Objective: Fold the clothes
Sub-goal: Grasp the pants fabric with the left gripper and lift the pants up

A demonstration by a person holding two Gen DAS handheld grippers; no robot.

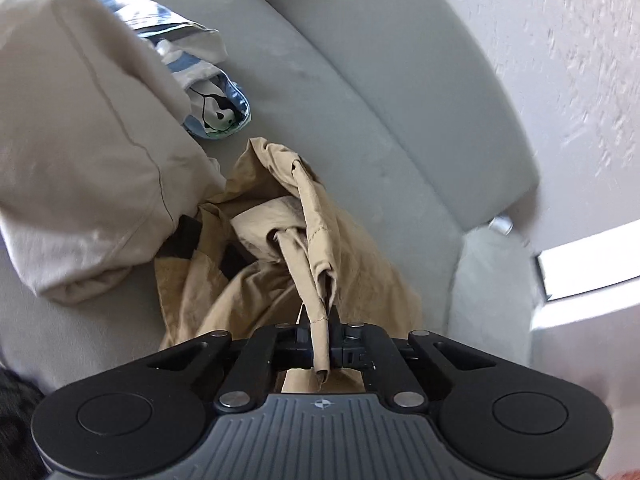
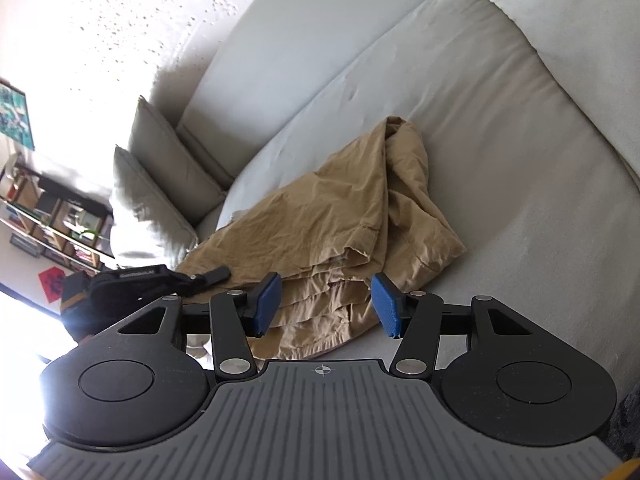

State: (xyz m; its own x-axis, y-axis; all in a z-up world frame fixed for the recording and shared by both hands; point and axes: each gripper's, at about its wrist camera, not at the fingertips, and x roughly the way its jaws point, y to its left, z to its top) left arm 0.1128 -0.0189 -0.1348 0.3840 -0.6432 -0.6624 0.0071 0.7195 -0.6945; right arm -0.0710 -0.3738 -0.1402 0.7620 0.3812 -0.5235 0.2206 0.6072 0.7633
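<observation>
A crumpled tan garment (image 1: 272, 264) lies on the grey sofa seat (image 1: 360, 128). My left gripper (image 1: 320, 340) is shut on a fold of its edge, which runs up between the jaws. In the right wrist view the same tan garment (image 2: 340, 216) lies bunched on the sofa seat (image 2: 500, 160). My right gripper (image 2: 326, 304) is open, with blue pads (image 2: 267, 300), and hovers just above the garment's near layered edge, holding nothing. The left gripper's black body (image 2: 160, 280) shows at the garment's left edge.
A cream garment (image 1: 80, 140) and a blue-and-white printed garment (image 1: 212, 100) lie to the left of the tan one. Two cushions (image 2: 160, 184) stand in the sofa corner. A shelf (image 2: 52, 220) stands by the wall at the far left.
</observation>
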